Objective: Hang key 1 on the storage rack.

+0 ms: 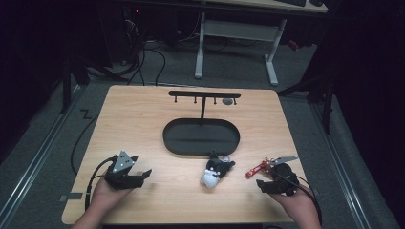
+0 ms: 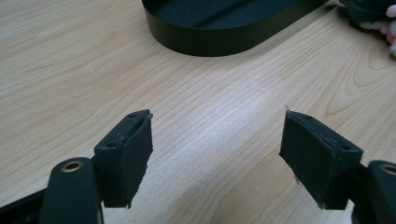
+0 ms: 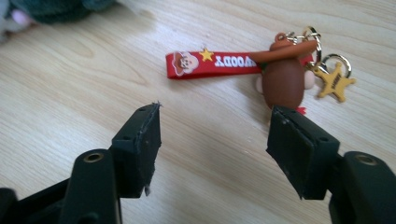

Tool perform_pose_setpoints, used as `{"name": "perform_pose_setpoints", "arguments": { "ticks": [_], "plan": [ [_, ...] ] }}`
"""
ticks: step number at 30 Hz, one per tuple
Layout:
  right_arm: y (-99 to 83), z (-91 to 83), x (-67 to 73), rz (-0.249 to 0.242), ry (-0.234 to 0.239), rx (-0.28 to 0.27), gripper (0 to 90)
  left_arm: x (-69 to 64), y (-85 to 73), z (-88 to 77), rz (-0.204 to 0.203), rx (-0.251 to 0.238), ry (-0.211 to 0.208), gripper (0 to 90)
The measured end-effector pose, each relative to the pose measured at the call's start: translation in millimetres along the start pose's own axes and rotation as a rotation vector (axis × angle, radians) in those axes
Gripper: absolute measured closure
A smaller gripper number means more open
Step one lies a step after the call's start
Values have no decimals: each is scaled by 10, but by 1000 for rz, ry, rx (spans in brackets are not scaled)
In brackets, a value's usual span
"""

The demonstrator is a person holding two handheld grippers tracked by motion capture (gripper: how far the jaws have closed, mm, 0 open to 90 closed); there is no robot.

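The table (image 1: 143,119) carries a black stand (image 1: 201,136) at frame centre. The left gripper (image 2: 217,154) gapes wide, idle. The right gripper (image 3: 215,140), half open and empty, nears the keychain (image 3: 233,63) at upper right; its small ring may slip the pads.

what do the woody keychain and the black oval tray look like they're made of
Woody keychain: red strap looks like soft rubber or PVC, matte with printed letters; brown figure looks like moulded rubber or plastic; star charm and rings look like gold-toned metal. Oval tray: smooth, matte black, thin upright wall, probably painted metal or plastic.
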State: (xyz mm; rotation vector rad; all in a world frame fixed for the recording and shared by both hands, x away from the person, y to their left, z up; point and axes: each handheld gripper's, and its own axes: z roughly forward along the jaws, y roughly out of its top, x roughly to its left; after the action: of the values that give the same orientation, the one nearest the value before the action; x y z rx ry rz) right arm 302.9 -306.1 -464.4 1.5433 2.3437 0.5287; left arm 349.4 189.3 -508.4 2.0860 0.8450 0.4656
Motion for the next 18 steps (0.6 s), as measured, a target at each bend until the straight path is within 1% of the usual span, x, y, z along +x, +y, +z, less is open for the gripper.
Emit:
{"name": "perform_pose_setpoints", "arguments": {
  "ticks": [2, 4, 5, 8, 9, 12, 16, 18],
  "plan": [
    [38, -18, -47, 6, 17, 17, 347, -2, 2, 1, 1, 4, -5, 262],
    [67, -32, -102, 14, 22, 27, 346, -8, -3, 4, 4, 6, -4, 264],
    [80, -38, -135, 18, 13, 28, 356, -10, -5, 7, 5, 7, -3, 264],
    [119, -39, -253, 52, 9, 35, 395, -12, -7, 6, 5, 8, -5, 266],
    [119, -39, -253, 52, 9, 35, 395, -12, -7, 6, 5, 8, -5, 267],
    [158, -1, -354, 73, 1, 43, 432, -14, -9, 9, 11, 14, -7, 268],
    [202, 50, -405, 64, -14, 63, 470, -13, -11, 14, 14, 19, -7, 269],
    [229, 77, -428, 67, -10, 68, 477, -17, -13, 20, 16, 19, -7, 269]
  ]
}}
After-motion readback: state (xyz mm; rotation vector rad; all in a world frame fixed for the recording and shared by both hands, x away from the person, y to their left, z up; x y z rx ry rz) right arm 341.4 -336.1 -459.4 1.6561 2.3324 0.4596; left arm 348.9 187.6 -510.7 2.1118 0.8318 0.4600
